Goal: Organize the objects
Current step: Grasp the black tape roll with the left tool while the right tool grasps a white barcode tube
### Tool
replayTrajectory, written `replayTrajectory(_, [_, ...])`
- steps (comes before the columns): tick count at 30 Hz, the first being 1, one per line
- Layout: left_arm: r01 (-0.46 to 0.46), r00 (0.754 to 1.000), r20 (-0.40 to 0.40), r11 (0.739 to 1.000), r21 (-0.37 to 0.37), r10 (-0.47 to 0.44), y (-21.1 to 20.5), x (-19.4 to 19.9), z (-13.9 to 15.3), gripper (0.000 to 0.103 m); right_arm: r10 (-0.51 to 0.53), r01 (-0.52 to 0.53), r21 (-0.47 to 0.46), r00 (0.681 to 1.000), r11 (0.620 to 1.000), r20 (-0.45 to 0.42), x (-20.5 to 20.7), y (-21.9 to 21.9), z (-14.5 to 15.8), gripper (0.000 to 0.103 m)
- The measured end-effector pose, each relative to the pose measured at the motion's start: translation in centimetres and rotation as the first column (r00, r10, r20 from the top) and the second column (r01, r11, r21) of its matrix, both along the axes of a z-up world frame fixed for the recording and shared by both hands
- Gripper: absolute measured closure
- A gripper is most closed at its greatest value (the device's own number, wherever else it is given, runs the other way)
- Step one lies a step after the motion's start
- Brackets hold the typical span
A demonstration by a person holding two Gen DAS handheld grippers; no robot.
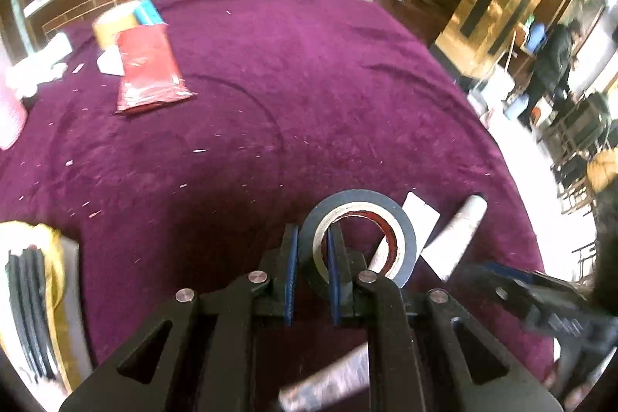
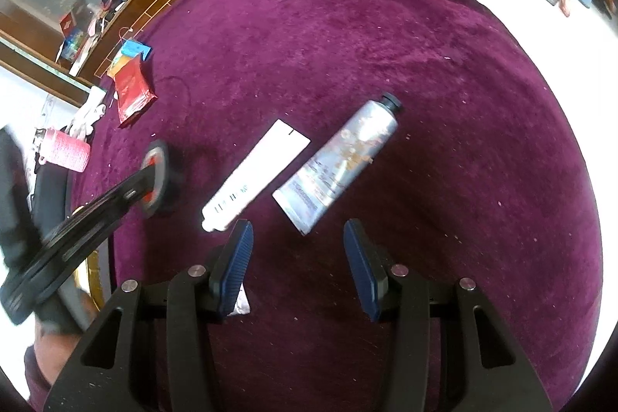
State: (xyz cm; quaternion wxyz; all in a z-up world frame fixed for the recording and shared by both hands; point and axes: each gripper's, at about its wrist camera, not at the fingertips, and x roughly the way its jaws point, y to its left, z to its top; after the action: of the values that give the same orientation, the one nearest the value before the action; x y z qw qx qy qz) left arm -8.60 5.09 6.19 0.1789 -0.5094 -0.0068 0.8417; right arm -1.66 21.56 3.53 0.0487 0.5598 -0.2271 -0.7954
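My left gripper (image 1: 312,238) is shut on the rim of a dark blue tape roll (image 1: 401,222), one finger outside and one inside its hole, and holds it above the purple cloth. In the right wrist view the roll (image 2: 156,176) hangs at the left. A white tube (image 2: 255,172) and a silver tube with a black cap (image 2: 340,161) lie side by side on the cloth. My right gripper (image 2: 297,238) is open and empty, just short of the silver tube's flat end. The white tube (image 1: 459,230) also shows behind the roll.
A round table under purple cloth (image 2: 425,45). A red packet (image 1: 148,72) with yellow and blue items lies at the far left. A pink thread spool (image 2: 65,149) stands at the left edge. A yellow-wrapped bundle (image 1: 34,296) is near left. People stand at right.
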Motion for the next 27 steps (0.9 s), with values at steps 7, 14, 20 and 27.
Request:
replayTrajectory(7, [-0.051,0.999,-0.016,0.998,0.025,0.052,-3.8,3.1,1.6,0.092,0.08,-0.08,-0.059,0.997,0.995,0.001,-1.6,-3.4,0.1,0.056])
replayTrajectory(14, [-0.118,0.993,-0.006,0.992,0.036,0.119,-7.8,5.2,1.5,0.092,0.096,-0.091,-0.09,0.993,0.992,0.062,-3.7,-5.8,-2.0,0.056])
replayTrajectory(20, [-0.173,0.985,-0.006,0.984,0.041,0.173,-10.9,6.3,1.4,0.092,0.051,-0.05,-0.019,0.995,0.999,0.08,-5.9,-6.6,-2.3,0.056])
replayTrajectory(27, [-0.213,0.977,0.001,0.975,0.059,0.214,-13.8,7.2,1.4,0.092,-0.005,-0.004,0.102,0.996,0.995,0.09,-7.6,-7.9,-2.2,0.056])
